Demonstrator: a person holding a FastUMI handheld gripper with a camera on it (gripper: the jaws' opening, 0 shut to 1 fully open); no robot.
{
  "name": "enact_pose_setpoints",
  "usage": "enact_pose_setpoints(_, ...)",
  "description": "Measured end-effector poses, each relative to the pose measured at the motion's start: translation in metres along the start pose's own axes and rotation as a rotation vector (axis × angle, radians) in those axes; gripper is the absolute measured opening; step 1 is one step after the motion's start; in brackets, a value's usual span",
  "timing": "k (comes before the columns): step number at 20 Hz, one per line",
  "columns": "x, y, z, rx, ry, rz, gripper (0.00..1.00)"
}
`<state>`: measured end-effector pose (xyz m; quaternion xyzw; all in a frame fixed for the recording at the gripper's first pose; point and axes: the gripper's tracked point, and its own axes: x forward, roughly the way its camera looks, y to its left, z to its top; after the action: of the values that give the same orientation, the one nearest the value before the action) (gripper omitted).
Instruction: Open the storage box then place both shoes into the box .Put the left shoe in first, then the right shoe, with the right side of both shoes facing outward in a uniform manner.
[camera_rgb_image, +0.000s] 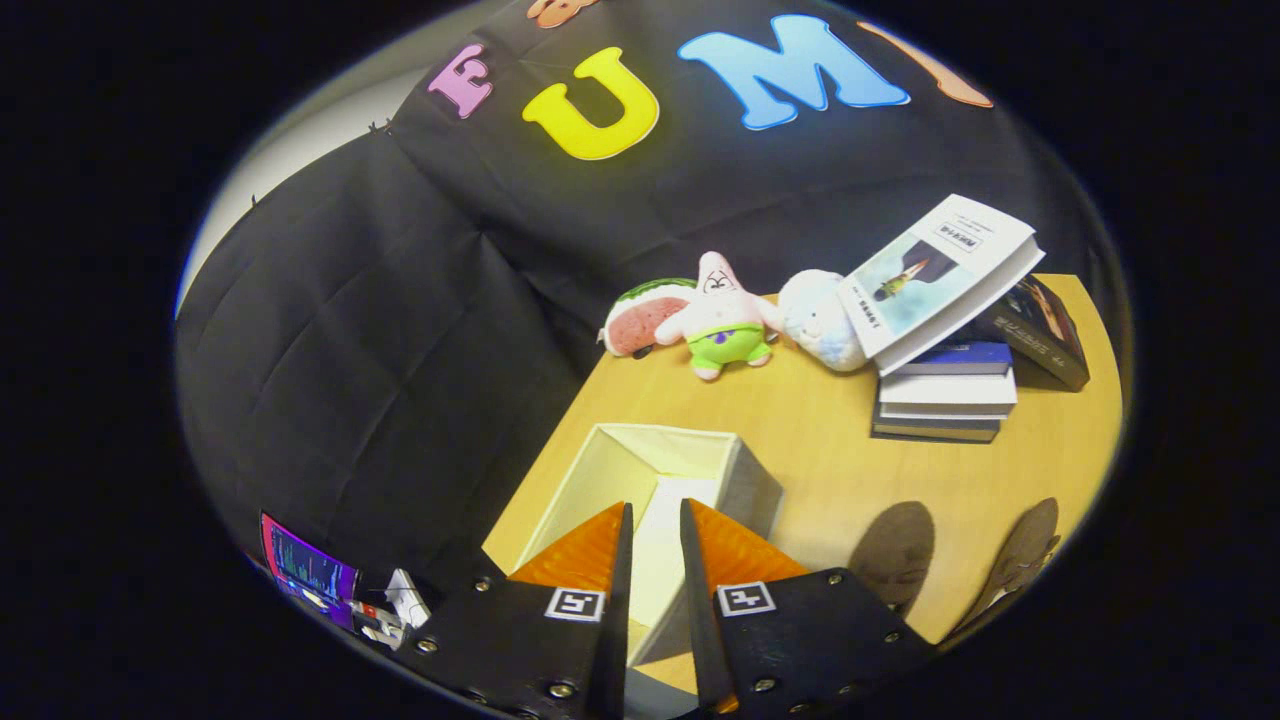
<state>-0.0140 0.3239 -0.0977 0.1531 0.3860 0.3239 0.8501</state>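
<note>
The pale fabric storage box (745, 480) stands open on the wooden table (830, 450), just ahead of my fingers, and its pale inside shows. My gripper (655, 508) hovers over the box's near edge with its fingers a narrow gap apart. Through that gap I see a pale panel of the box, and I cannot tell whether it is the lid flap. Nothing is pressed between the fingers. Two brown shoes lie on the table to the right of the fingers, one (893, 553) close by and the other (1020, 560) farther right at the table's edge.
Beyond the box, a watermelon plush (640, 318), a pink star plush (722, 318) and a white plush (822, 318) sit at the back of the table. A stack of books (945, 395) with an open book (935, 275) leaning on it stands back right. A lit screen (305, 572) shows low on the left.
</note>
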Motion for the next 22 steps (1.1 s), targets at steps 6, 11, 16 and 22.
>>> enact_pose_setpoints(6, -0.03, -0.068, -0.035, -0.003, 0.037, -0.124, 0.35)
enact_pose_setpoints(11, -0.04, -0.124, -0.077, 0.034, 0.116, -0.243, 0.35)
enact_pose_setpoints(16, -0.037, -0.154, -0.119, 0.088, 0.207, -0.294, 0.35)
enact_pose_setpoints(22, -0.018, -0.178, -0.146, 0.091, 0.292, -0.331, 0.35)
